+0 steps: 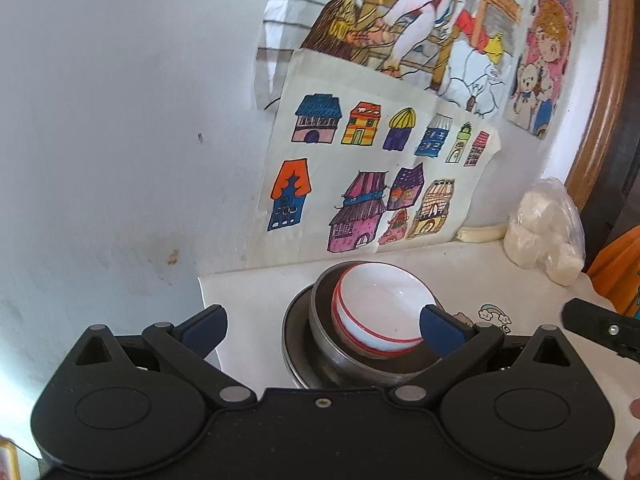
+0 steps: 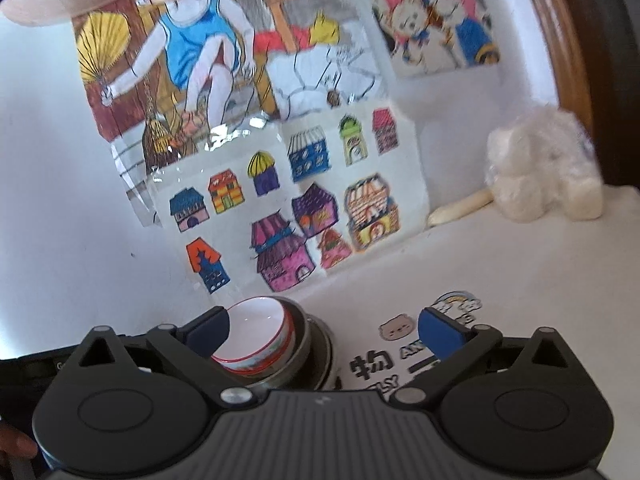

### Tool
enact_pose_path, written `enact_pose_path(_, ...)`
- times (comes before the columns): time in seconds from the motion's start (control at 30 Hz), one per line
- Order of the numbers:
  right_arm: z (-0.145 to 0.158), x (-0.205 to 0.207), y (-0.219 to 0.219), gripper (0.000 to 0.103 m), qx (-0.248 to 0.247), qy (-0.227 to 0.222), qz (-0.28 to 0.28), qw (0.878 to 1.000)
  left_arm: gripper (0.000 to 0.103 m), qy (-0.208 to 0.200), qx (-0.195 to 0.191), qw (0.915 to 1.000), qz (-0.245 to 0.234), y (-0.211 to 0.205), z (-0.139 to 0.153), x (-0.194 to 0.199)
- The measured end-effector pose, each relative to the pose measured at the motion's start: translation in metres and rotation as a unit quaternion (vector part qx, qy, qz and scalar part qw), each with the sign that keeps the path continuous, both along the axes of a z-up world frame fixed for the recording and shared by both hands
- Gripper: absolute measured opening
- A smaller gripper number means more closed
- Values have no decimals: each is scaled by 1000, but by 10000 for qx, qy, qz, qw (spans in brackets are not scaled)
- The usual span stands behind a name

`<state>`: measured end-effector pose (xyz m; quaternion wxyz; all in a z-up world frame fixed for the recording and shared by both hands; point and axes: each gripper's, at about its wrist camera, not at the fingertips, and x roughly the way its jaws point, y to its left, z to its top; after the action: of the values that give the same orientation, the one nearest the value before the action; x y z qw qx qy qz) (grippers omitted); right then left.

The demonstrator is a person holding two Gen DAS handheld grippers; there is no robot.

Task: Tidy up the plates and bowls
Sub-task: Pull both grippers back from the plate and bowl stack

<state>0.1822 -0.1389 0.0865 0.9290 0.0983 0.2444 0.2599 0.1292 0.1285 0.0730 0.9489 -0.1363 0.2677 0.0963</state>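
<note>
One stack stands on the white table (image 1: 256, 292) near the wall: one dark plate (image 1: 296, 344) at the bottom, one steel bowl (image 1: 324, 332) on it, one red-rimmed white bowl (image 1: 380, 308) nested on top. Two grippers, left (image 1: 323, 326) and right (image 2: 323, 330), both with jaws wide and holding nothing.

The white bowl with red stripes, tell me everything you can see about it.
The white bowl looks like glossy ceramic, with a red rim line and red stripes around its outside. It is empty and tilted, nested in a metal bowl stacked on a metal plate on the white table. Neither gripper holds it.
</note>
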Motion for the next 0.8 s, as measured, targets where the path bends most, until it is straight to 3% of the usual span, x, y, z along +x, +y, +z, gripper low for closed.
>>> enact_pose_path(0.27, 0, -41, -19, 103, -188, -460, -252, 9984, 102, -165, 80, 9998, -53, -17, -2, -26)
enact_pose_path(0.8, -16, -125, -47, 103, -322, -884, -665, 9933, 102, -425, 317, 9982, -270, -50, -26, -93)
